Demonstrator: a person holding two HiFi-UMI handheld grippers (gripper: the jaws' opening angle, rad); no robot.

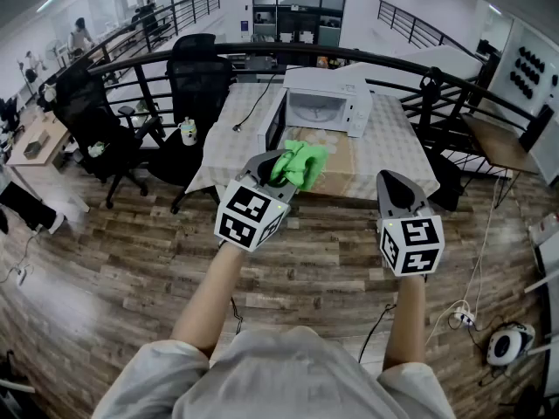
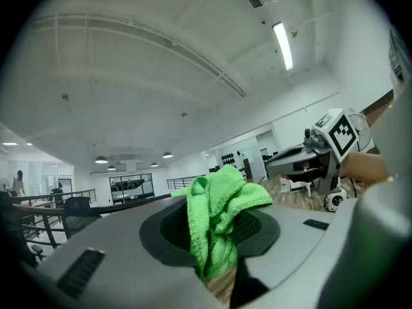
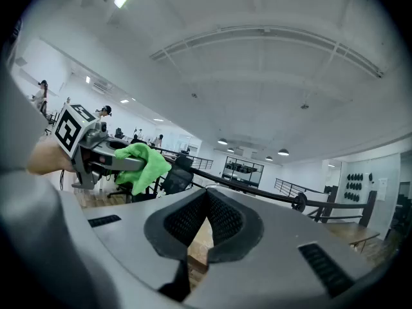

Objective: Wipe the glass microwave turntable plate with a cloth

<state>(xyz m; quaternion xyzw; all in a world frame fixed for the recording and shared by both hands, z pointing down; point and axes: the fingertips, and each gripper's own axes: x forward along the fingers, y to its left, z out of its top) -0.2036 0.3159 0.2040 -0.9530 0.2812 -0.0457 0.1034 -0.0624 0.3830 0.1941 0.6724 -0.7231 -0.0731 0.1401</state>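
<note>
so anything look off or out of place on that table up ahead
Nothing spilled or broken. Two small things: the door of the microwave hangs open, and a black cord lies loose across the table beside it, its plug end free.

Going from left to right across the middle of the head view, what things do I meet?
Black office chair → left tool, shut on the green cloth → right tool, jaws together with nothing between them.
</note>
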